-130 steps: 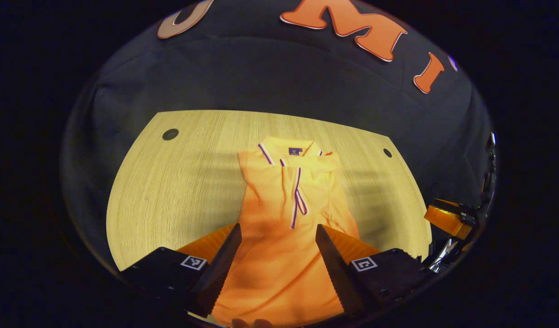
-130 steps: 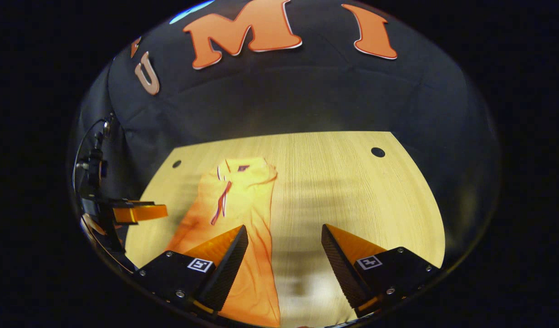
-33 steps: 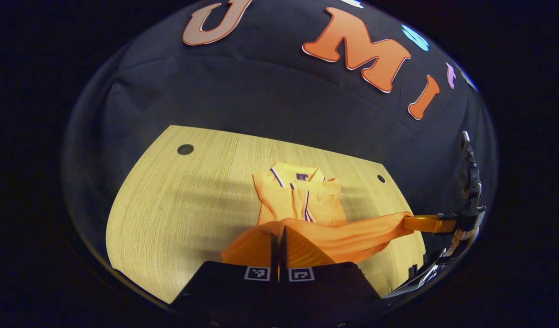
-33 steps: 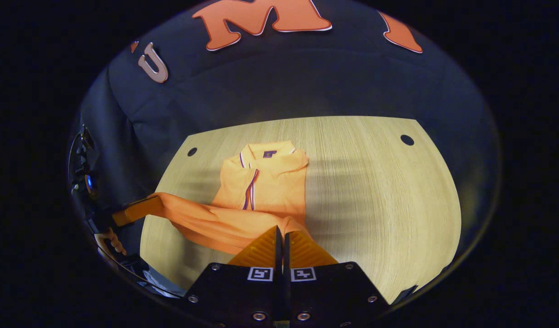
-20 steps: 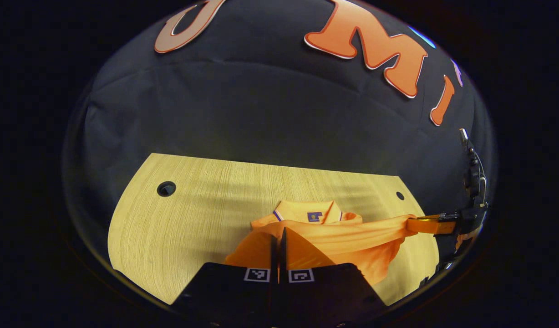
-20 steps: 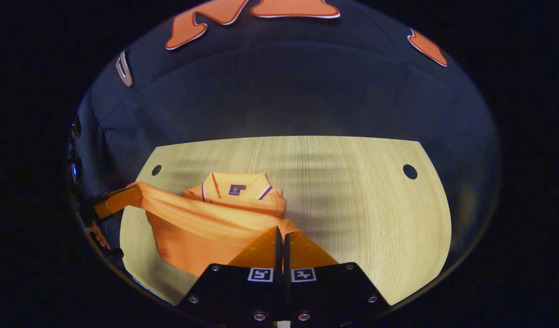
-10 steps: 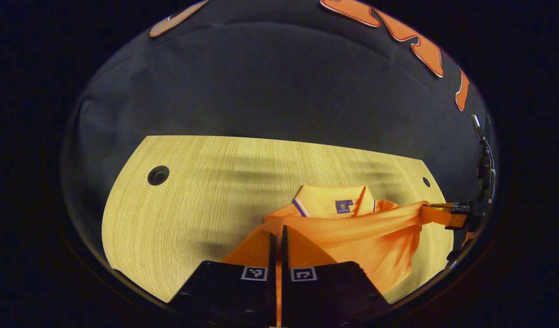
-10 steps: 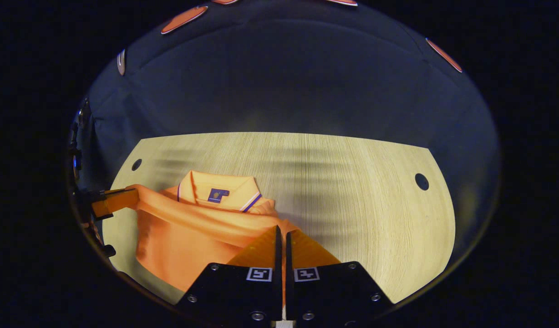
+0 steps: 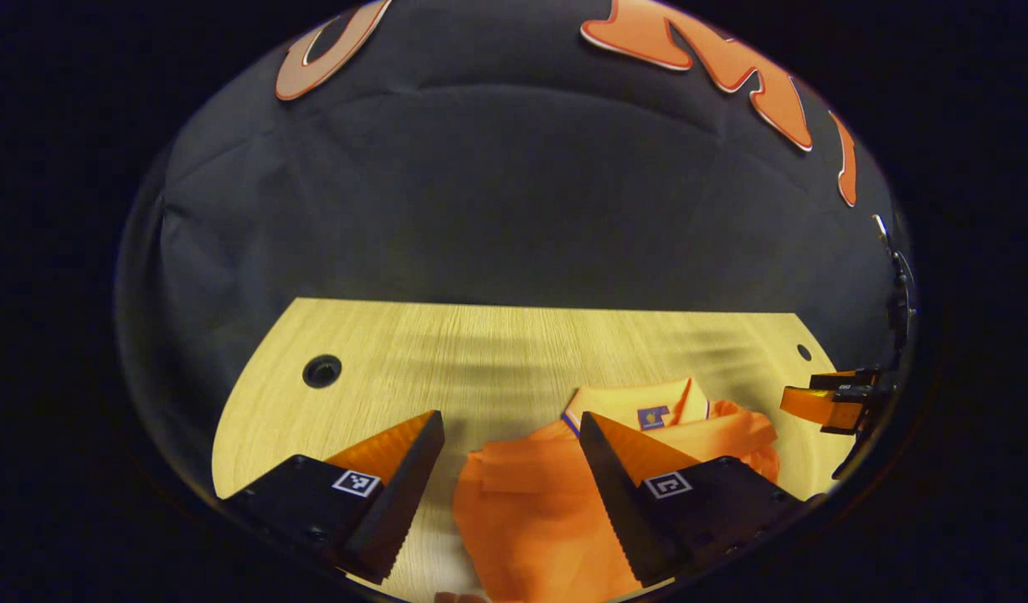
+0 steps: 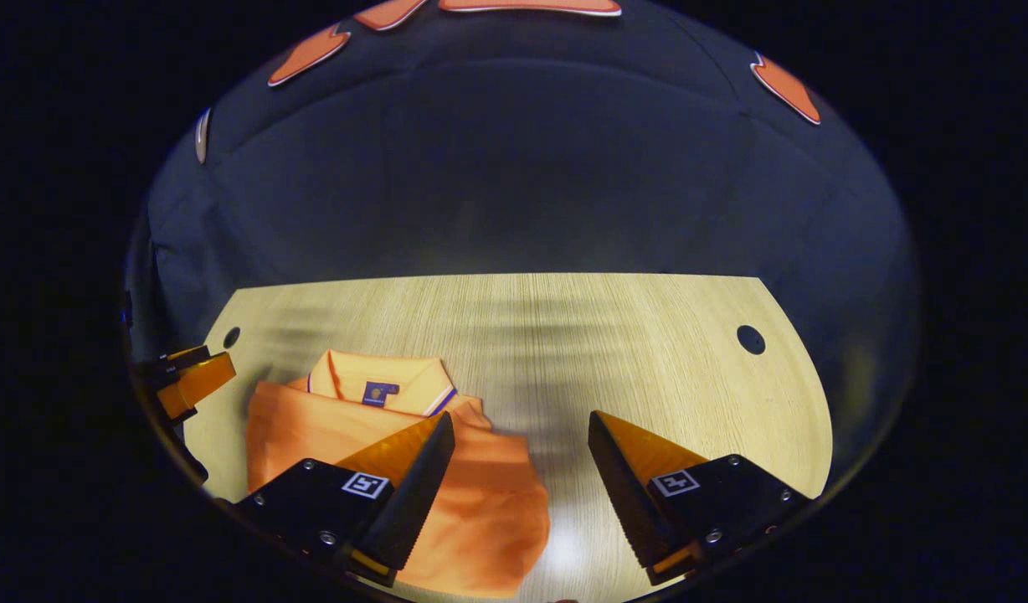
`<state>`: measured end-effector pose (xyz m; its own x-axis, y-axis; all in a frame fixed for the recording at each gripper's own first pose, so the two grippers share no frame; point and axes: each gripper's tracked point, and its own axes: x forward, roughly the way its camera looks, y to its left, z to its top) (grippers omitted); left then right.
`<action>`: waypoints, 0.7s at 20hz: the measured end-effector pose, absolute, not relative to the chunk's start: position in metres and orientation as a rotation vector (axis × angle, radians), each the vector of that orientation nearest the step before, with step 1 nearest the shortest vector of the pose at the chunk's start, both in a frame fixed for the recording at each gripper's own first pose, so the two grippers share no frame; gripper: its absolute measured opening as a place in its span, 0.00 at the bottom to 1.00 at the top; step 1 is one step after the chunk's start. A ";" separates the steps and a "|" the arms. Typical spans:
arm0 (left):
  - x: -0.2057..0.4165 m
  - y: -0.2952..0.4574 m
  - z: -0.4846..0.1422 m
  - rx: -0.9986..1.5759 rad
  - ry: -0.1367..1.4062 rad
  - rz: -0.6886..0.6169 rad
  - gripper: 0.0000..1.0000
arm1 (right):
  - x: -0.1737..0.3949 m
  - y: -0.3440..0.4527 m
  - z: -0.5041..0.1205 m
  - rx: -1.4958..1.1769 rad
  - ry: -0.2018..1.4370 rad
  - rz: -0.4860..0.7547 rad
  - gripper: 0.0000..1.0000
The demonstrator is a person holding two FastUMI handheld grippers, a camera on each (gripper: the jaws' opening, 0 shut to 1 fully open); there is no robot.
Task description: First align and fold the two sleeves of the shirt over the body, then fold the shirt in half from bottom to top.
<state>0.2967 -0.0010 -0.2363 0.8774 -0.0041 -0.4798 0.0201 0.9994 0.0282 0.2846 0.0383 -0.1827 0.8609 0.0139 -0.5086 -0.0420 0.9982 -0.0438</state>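
The orange polo shirt (image 9: pixel 531 511) (image 10: pixel 480 502) lies on the wooden table, folded bottom over top, its hem just short of the collar (image 9: pixel 639 402) (image 10: pixel 380 381). My left gripper (image 9: pixel 510 427) hovers open over the fold's left corner, nothing between its fingers. My right gripper (image 10: pixel 521 427) stands open over the fold's right corner, holding nothing. In the left gripper view the right gripper (image 9: pixel 824 404) shows at the far right edge. In the right gripper view the left gripper (image 10: pixel 192 381) shows at the far left edge.
The light wooden table (image 9: pixel 447 352) (image 10: pixel 648 352) has a round cable hole near each far corner (image 9: pixel 321 370) (image 10: pixel 750 339). Black cloth wall rises right behind the table's far edge.
Both grippers carried the hem forward over the body toward the collar, then opened and let it drop. The fabric, stretched between them half a second ago, now lies flat.
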 end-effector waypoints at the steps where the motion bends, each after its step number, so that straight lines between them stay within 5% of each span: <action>1: 0.296 -0.002 -0.223 0.056 0.476 -0.011 0.98 | 0.284 0.038 -0.175 -0.040 0.516 0.031 0.98; 14: 0.192 -0.084 0.009 0.051 -0.021 -0.084 0.97 | 0.177 0.025 -0.004 -0.018 0.086 0.118 0.98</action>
